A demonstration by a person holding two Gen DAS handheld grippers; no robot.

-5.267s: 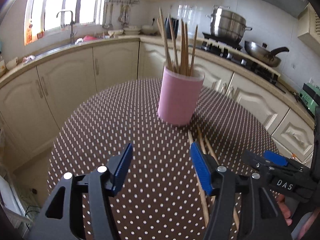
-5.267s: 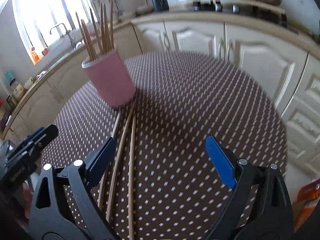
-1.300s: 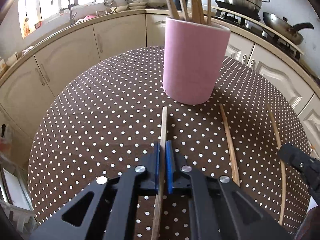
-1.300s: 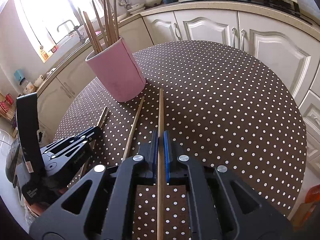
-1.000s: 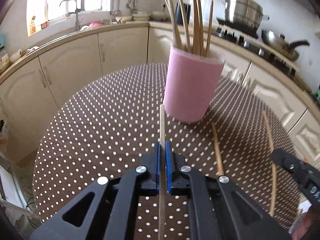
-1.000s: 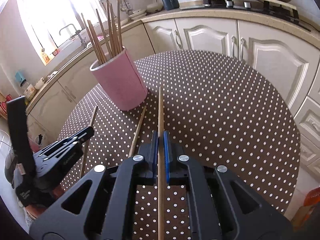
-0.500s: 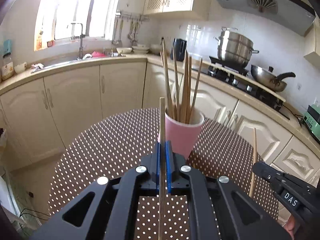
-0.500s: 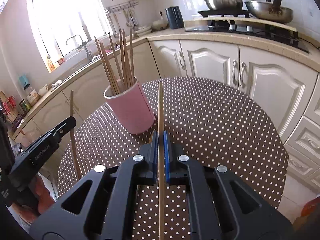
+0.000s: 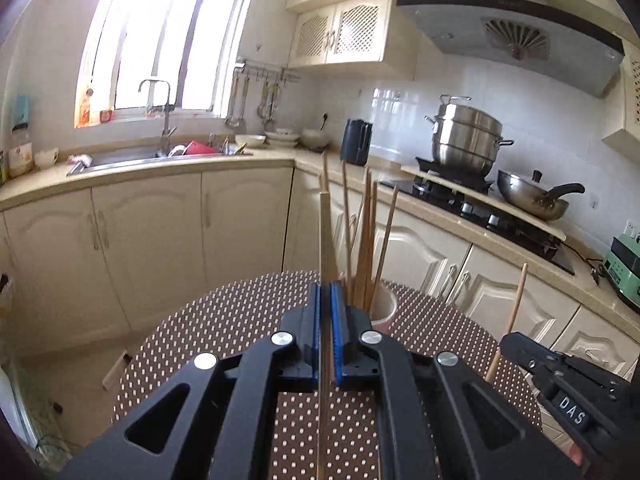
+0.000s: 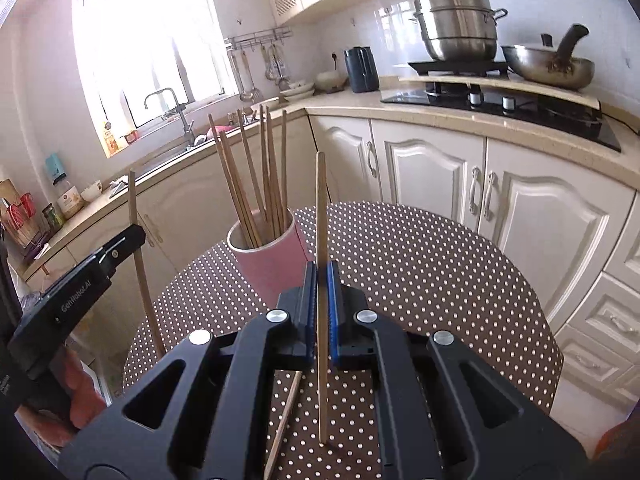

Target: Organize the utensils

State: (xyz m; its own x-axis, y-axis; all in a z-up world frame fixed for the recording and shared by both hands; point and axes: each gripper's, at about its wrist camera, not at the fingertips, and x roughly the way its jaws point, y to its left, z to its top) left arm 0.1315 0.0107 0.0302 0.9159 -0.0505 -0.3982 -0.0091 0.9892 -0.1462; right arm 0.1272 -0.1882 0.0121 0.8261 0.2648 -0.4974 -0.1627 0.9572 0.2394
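The left gripper (image 9: 327, 300) is clamped on a chopstick (image 9: 326, 232); the right gripper (image 10: 320, 280) pinches another chopstick (image 10: 320, 216). Both sticks are off the dotted table (image 10: 420, 272). Only the right wrist view shows the pink holder (image 10: 276, 258) clearly and a third chopstick (image 10: 284, 420), apparently lying on the table, partly hidden by the fingers.

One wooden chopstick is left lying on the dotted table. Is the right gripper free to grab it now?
Probably not: the right gripper is shut on another wooden chopstick; the loose chopstick lies beneath it.
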